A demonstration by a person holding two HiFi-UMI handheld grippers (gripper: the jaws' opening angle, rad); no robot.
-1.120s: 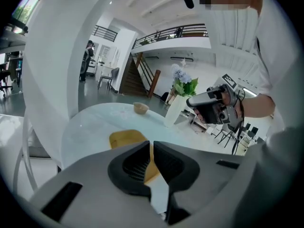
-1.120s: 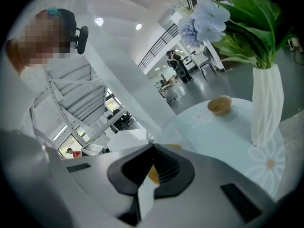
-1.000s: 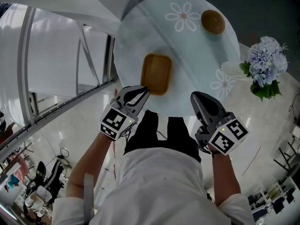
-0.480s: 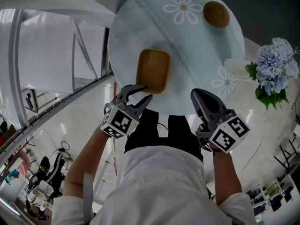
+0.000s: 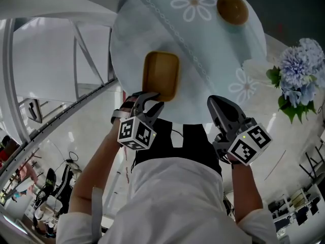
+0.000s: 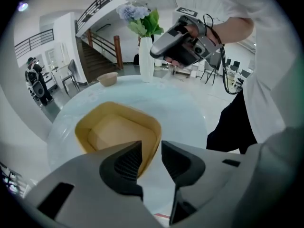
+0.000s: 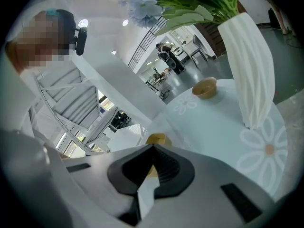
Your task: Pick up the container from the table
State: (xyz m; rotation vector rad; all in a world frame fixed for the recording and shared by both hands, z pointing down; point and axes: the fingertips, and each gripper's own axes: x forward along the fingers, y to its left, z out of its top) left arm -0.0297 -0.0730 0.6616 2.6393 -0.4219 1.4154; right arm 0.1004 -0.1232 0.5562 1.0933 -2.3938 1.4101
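Observation:
A yellow-brown rectangular container (image 5: 161,76) lies open side up on the round pale blue table (image 5: 213,60), close to its near edge. My left gripper (image 5: 151,101) is at the container's near short side and its jaws have just been opening. In the left gripper view the container (image 6: 116,129) fills the middle, and its near corner rim sits in the gap of my left gripper (image 6: 151,158), whose pads do not press on it. My right gripper (image 5: 214,104) hangs shut and empty at the table's near edge, to the right of the container. The right gripper (image 7: 152,150) shows jaw tips touching.
A round brown bowl (image 5: 232,9) sits at the table's far side. A white vase (image 7: 249,65) with blue flowers (image 5: 297,75) stands at the right edge. White flower prints (image 5: 193,6) mark the tablecloth. A staircase railing (image 5: 76,50) runs at the left, below the table.
The left gripper's jaws went from shut to open, its wrist rolled, and it sank toward the container's near rim. The right gripper sank a little and stayed shut.

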